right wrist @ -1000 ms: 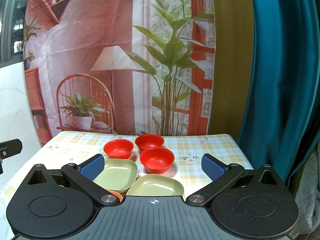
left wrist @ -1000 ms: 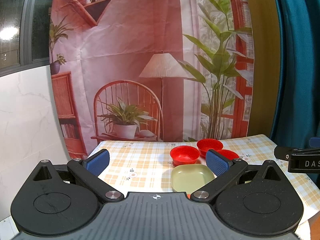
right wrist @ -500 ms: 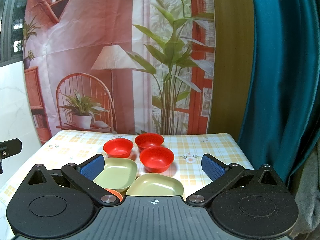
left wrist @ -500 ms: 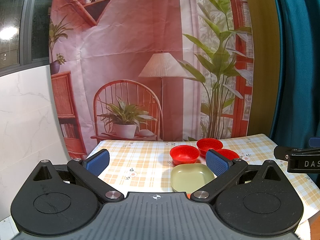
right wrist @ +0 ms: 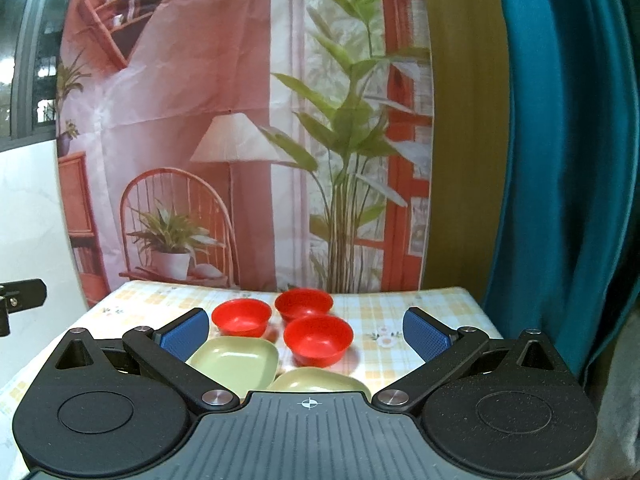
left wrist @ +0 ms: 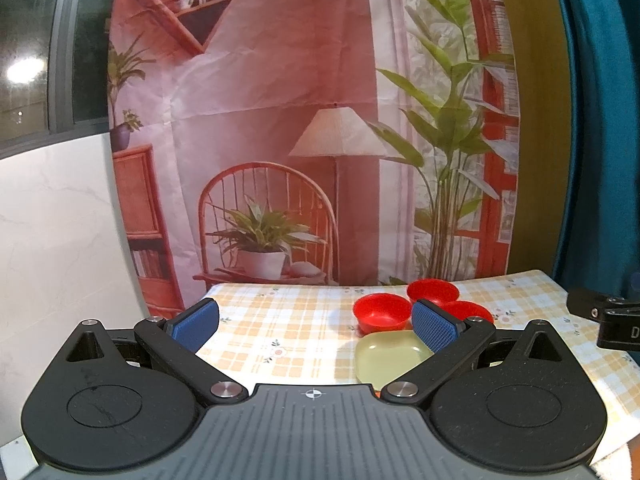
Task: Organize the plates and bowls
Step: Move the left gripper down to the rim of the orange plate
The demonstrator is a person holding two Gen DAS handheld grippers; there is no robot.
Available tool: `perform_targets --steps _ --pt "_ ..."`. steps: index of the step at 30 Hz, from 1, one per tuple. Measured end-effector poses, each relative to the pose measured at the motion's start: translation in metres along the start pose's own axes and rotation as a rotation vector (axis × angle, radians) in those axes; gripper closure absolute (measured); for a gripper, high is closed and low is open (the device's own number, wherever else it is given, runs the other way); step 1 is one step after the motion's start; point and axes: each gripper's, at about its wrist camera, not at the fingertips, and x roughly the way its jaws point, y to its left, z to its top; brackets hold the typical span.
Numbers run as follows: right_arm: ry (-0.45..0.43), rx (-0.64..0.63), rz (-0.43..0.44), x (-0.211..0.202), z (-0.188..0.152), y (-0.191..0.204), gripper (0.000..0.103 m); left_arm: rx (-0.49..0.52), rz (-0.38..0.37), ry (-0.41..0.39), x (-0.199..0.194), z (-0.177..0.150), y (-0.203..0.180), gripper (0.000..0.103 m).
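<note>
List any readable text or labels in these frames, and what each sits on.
"D": white letter on the black right hand-held gripper at the left wrist view's right edge; the rest is cut off by the frame.
Nothing else readable: red bowls, green plates and checked tablecloth carry no text.

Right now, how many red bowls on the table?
3. In the right wrist view: one back left, one back centre, one nearest, front right beside the green plates. More dishes may hide behind the gripper body.
</note>
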Motion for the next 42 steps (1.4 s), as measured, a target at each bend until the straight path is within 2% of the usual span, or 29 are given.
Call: perform_targets --steps 5,11,16,20,24,28,33,35,39,42 --pt "0.023 0.022 0.007 0.016 -0.007 -0.003 0.000 0.018 0.004 -0.014 0.007 0.000 0.000 0.000" --pt "-0.004 0.027 0.046 0.029 -0.015 0.000 0.000 -0.001 -0.006 0.005 0.026 -0.003 0.005 0.000" --pt "0.037 0.020 0.068 0.052 -0.025 0.004 0.000 0.005 -0.023 0.022 0.046 -0.012 0.006 0.000" --pt "0.042 0.001 0.007 0.068 -0.038 0.009 0.000 0.008 -0.042 0.036 0.063 -0.024 0.006 0.000" --pt "0.096 0.020 0.047 0.085 -0.057 0.012 0.000 -0.026 -0.086 0.079 0.083 -0.038 0.009 0.000" --pt "0.139 -0.003 0.081 0.099 -0.073 0.021 0.000 0.017 -0.054 0.084 0.099 -0.054 0.004 0.000" --pt "0.209 -0.002 0.130 0.114 -0.088 0.027 0.000 0.032 -0.074 0.146 0.120 -0.073 0.003 0.001" --pt "0.228 -0.005 0.137 0.119 -0.094 0.029 0.002 0.027 -0.087 0.177 0.127 -0.079 0.003 0.004" --pt "0.279 -0.003 0.148 0.129 -0.104 0.030 0.022 0.010 -0.090 0.226 0.140 -0.090 0.007 0.006" --pt "0.316 -0.001 0.161 0.137 -0.112 0.031 0.024 -0.014 -0.099 0.258 0.147 -0.099 0.010 0.006"
